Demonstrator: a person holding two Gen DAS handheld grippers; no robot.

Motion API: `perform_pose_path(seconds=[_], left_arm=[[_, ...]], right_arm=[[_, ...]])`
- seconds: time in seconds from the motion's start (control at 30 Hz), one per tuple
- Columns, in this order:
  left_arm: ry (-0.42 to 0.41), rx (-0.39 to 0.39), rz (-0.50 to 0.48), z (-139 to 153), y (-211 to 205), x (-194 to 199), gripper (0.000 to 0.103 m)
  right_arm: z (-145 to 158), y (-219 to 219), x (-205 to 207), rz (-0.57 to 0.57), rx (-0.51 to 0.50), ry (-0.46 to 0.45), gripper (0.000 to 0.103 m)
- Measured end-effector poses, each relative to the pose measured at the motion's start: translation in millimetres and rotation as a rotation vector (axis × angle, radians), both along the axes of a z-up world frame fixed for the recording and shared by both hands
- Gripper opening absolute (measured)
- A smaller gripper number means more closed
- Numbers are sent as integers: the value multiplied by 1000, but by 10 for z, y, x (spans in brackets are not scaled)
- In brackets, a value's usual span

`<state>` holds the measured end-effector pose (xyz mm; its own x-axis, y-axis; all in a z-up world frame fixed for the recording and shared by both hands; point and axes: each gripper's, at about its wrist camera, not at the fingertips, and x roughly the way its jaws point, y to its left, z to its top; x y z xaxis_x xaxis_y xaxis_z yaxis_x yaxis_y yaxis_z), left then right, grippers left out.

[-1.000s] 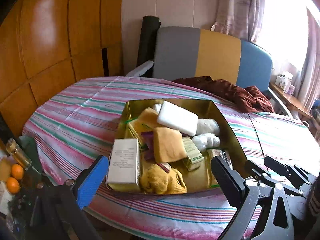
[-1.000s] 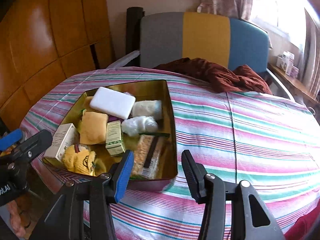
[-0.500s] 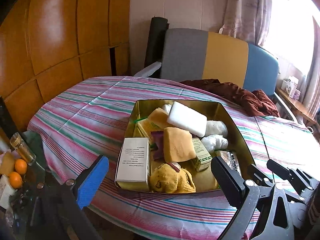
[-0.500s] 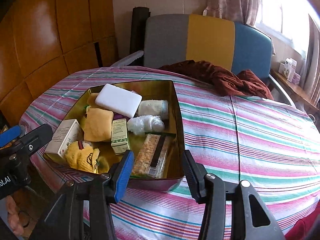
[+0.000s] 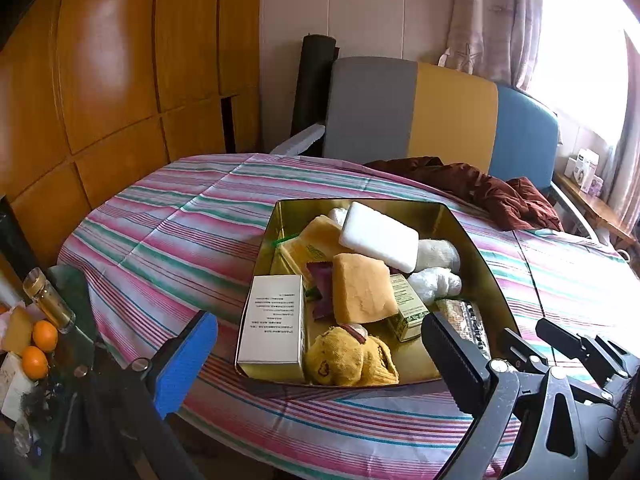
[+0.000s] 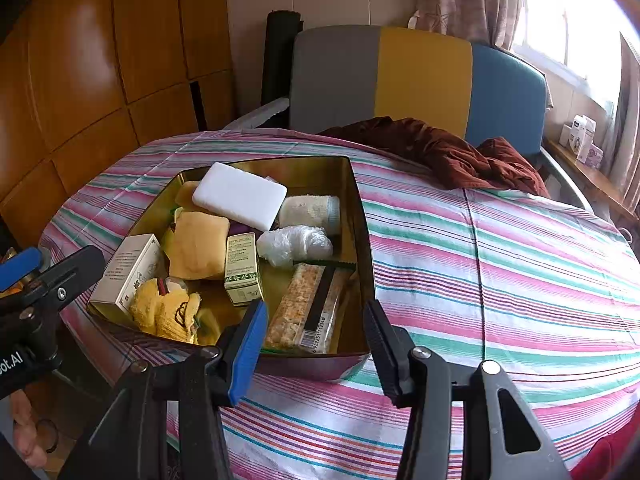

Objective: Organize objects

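Home bedroom, striped bedspread (image 5: 168,240), curtained window (image 6: 576,20), wooden wardrobe (image 5: 100,80)

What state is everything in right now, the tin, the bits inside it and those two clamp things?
Gold tin: lidless, full, on the striped cloth.
White block: on top of the pile, tilted.
White carton: leaning against the tin's near wall.
Green box: closed, lying among the rest.
Snack bar: wrapped, lying flat.
Left gripper: open, empty.
Right gripper: open, empty, apart from the tin.

A striped cloth (image 6: 500,264) covers the tabletop; on it sit a gold tin (image 6: 362,240) of items and, apart, crumpled maroon fabric (image 6: 440,152).
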<state>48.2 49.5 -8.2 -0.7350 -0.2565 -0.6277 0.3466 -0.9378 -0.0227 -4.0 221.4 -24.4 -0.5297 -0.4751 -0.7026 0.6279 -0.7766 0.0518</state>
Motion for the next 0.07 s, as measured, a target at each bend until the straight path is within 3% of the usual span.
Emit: perform_pose_path(seconds=[0.07], left_arm=[[-1,2,-2,4,-1,-3,103]], right_arm=[[-6,-2,5,-1,-1,2,50]])
